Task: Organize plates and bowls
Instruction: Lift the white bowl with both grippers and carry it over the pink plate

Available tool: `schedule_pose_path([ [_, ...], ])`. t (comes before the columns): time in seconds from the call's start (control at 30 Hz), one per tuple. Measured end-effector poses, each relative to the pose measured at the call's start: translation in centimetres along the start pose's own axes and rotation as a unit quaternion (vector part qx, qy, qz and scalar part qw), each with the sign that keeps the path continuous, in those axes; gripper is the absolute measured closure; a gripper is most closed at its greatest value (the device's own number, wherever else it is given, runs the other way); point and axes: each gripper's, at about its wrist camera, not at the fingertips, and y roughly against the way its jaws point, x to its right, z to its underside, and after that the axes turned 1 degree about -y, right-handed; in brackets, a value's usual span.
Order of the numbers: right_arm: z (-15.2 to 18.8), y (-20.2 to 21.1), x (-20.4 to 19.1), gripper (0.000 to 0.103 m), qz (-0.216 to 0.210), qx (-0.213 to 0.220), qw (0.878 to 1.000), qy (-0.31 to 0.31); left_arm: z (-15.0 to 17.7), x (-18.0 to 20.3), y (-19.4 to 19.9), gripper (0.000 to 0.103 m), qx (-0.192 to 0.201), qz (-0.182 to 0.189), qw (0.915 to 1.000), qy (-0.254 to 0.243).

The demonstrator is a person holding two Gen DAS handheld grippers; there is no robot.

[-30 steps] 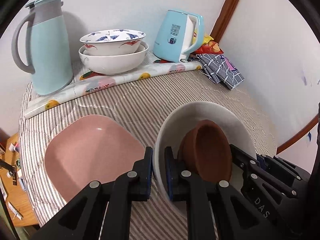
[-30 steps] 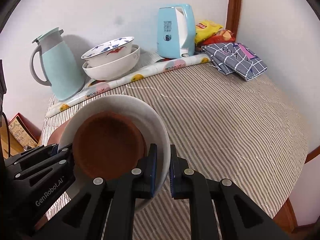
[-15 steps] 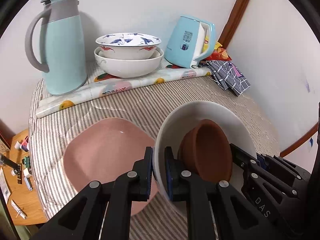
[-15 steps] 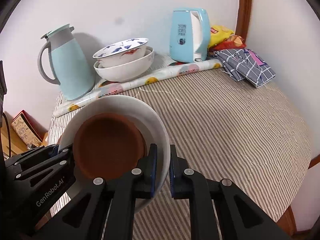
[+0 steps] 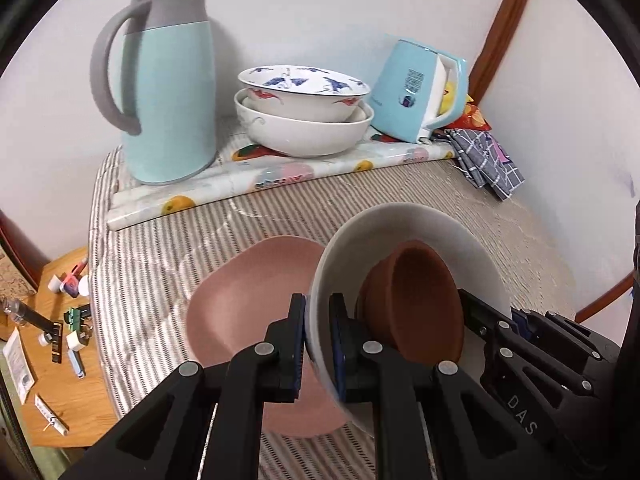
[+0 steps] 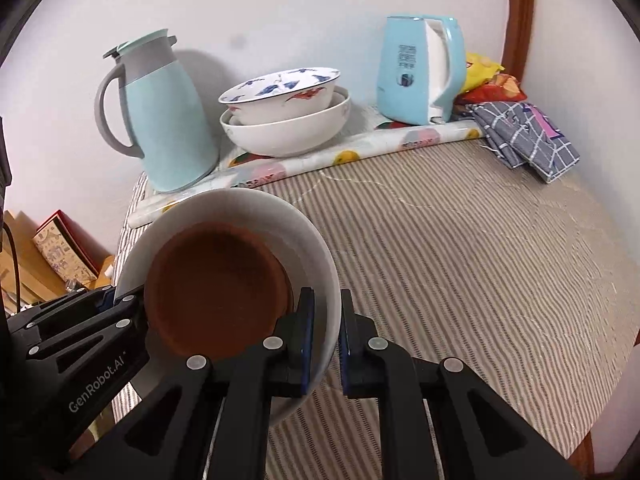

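Observation:
A white bowl [image 5: 404, 226] [image 6: 248, 208] with a small brown bowl [image 5: 416, 300] [image 6: 216, 292] inside it hangs above the striped table. My left gripper [image 5: 318, 332] is shut on the white bowl's left rim, and my right gripper [image 6: 326, 332] is shut on its right rim. A pink plate [image 5: 244, 304] lies on the table beneath and left of the white bowl, partly hidden by it. Two stacked bowls [image 5: 304, 120] [image 6: 284, 112], a blue-patterned one in a plain white one, stand at the back by the wall.
A light-blue thermos jug [image 5: 168, 92] [image 6: 160, 116] stands back left and a light-blue kettle [image 5: 420, 92] [image 6: 420, 68] back right, on a fruit-print mat [image 5: 280, 176]. A folded checked cloth [image 6: 524, 136] and snack bags [image 6: 484, 76] lie near the corner. A low wooden stand [image 5: 52, 356] with small items sits left of the table.
Both grippers have carried the white bowl with the brown bowl toward the back of the table. The stacked bowls and jug look closer, and the white bowl now overlaps the pink plate.

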Motion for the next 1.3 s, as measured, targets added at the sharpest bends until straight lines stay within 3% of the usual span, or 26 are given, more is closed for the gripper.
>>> schedule_pose_path([
  [0.47, -0.4, -3.1, -2.6, 0.093, -0.019, -0.017, 1.000, 0.014, 0.1, -3.3, -1.7, 0.091, -0.014, -0.023, 0.9995, 0.017],
  [1.3, -0.2, -6.0, -3.7, 0.093, -0.014, -0.042, 0.999, 0.023, 0.6, -5.1, -4.3, 0.090, -0.034, -0.018, 0.9990, 0.024],
])
